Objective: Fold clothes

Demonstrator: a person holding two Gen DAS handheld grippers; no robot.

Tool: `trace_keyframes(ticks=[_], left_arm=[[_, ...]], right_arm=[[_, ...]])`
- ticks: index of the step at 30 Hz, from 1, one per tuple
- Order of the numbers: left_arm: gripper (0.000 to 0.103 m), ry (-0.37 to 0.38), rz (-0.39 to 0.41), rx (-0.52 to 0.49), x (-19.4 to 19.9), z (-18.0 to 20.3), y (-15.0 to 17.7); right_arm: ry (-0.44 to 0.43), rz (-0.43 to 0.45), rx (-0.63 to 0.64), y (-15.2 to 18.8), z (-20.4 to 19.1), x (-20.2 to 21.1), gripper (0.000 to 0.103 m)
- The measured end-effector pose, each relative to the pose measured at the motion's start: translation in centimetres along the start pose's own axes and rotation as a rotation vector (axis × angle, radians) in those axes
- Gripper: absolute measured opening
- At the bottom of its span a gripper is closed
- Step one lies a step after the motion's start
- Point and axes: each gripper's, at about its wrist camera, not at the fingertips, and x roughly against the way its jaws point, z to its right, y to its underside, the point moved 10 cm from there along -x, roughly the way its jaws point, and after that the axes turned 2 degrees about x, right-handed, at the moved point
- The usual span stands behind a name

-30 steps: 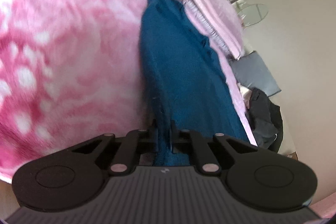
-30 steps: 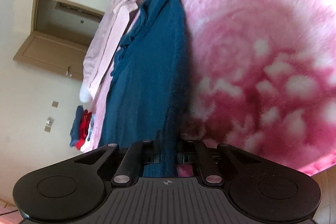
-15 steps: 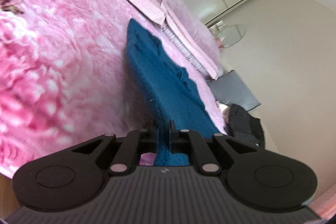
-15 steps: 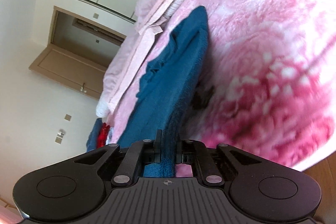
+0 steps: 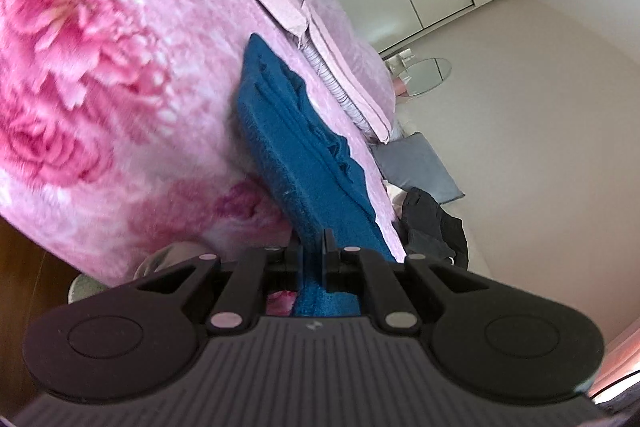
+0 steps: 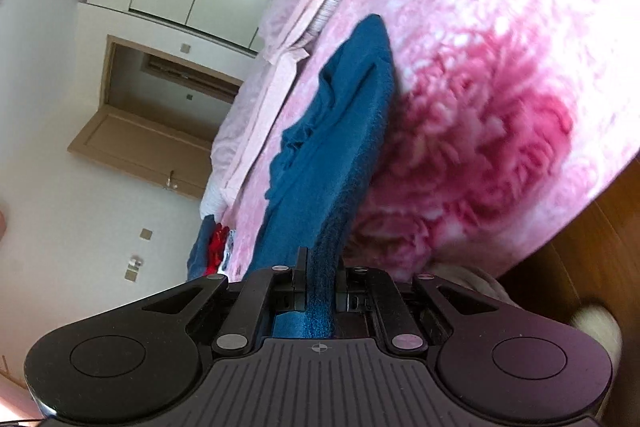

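Both grippers pinch the near edge of the blue garment (image 5: 296,147): the left gripper (image 5: 313,255) at one corner, the right gripper (image 6: 322,267) at the other. The rest trails across the pink bed (image 5: 100,75). This looks like a fold mid-carry; next, lay the held edge over evenly.

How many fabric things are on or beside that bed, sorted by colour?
Blue: 1, the blue garment
Pink: 2, the flowered blanket and the pillow
Grey: 1, the cushion
Black: 1, the dark clothes heap
Total: 5
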Motion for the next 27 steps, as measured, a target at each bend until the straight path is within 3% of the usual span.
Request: trace_keyframes(ticks=[6,11,17,22,23,25,27], left_arm=[[0.005,0.010,-0.001,0.011,-0.8,0.9,-1.5],[0.005,0.024,-0.001,-0.018,-4.2,2.6,-6.6],[0.005,0.026,-0.007,-0.065,-13.4,3.8,-16.2],[0.010,-0.044,-0.025,-0.023,-24.2,1.7,-23.4],[0.011,-0.087,-0.022,-0.012,-25.9,0.6,-24.4],[0.011,-0.172,-0.018,0.002,-29.0,-1.5,-26.3],[0.021,-0.237,-0.016,-0.039,-30.0,-2.8,-27.3]], right_arm=[[-0.018,-0.003,-0.018,-1.8,-0.6,-0.6,0.006],[-0.062,0.012,-0.008,-6.7,-3.2,-2.9,0.006],[-0.026,0.027,0.018,-16.1,-5.9,-10.3,0.006],[0.099,0.049,-0.010,-24.3,-3.6,-19.9,0.007],[0.134,0.050,-0.016,-25.8,-2.6,-22.1,0.016],[0.193,0.058,-0.074,-27.6,0.1,-25.1,0.066],[0.202,0.085,-0.096,-28.9,2.0,-26.6,0.066]])
